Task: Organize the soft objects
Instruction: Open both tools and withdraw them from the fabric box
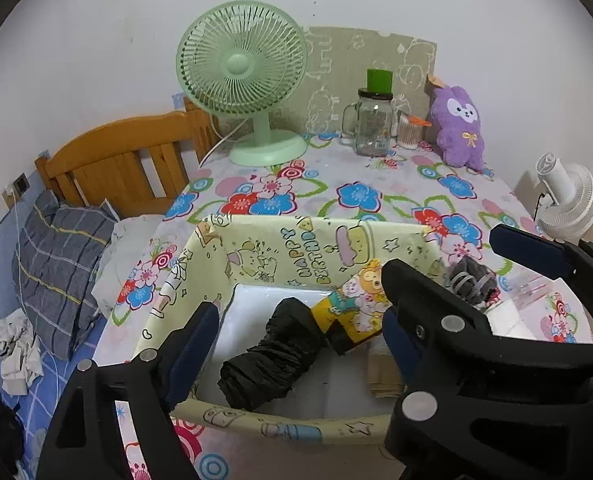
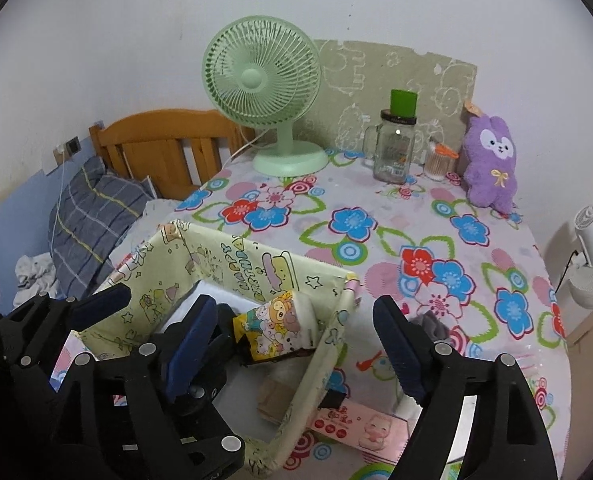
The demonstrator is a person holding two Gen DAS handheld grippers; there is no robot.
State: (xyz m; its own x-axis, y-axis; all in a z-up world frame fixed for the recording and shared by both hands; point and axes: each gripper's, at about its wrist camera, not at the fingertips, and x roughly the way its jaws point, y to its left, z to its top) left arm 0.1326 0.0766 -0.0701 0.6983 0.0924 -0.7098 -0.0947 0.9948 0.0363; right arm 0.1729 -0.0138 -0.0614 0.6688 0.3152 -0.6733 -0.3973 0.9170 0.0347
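Note:
A yellow cartoon-print fabric box [image 1: 280,248] stands on the flowered table. A rolled black cloth [image 1: 272,356] and a yellow cartoon-print soft roll [image 1: 356,304] lie inside it. My left gripper [image 1: 300,320] is open above the box, its jaws on either side of the two rolls, holding nothing. My right gripper [image 2: 296,324] is open and empty over the box's right wall [image 2: 320,356]. A grey soft bundle [image 1: 472,280] lies on the table to the right of the box, also in the right wrist view [image 2: 432,326]. A purple plush toy [image 2: 492,164] stands at the table's back right.
A green desk fan [image 1: 244,72], a glass jar with green lid [image 1: 372,120] and a cotton swab tub [image 2: 436,164] stand at the back. A pink packet [image 2: 360,428] lies by the box. A white fan [image 2: 592,264] is off the right edge; a bed with a plaid pillow [image 1: 60,264] is to the left.

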